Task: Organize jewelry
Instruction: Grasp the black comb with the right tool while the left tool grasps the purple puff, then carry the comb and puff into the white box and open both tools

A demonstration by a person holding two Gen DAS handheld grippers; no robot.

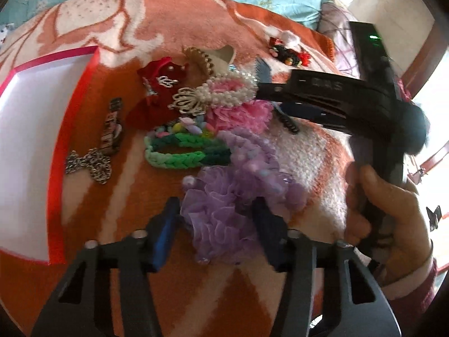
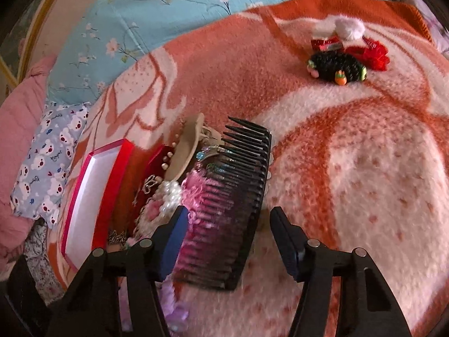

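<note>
Well, your red box [image 1: 70, 129] shows only its white floor. Your left gripper [image 1: 216, 224] straddles the purple scrunchie [image 1: 221, 213] half-open; your right gripper [image 2: 230, 233] brackets the black comb [image 2: 233, 213], its right pad clear.

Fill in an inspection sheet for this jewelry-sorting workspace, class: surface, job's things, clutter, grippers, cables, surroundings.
Surface: orange and white blanket on a bed.
Job's things: red box with white inside, nothing in it; purple ruffled scrunchie; green braided band; pearl hair piece; silver chain; black comb.
Clutter: black scrunchie and red clips lie apart.
Grippers: left gripper straddles the purple ruffled scrunchie, grip unclear; right gripper open around the black comb.
Cables: nothing seen.
Surroundings: blue floral quilt, bear-print pillow.
</note>
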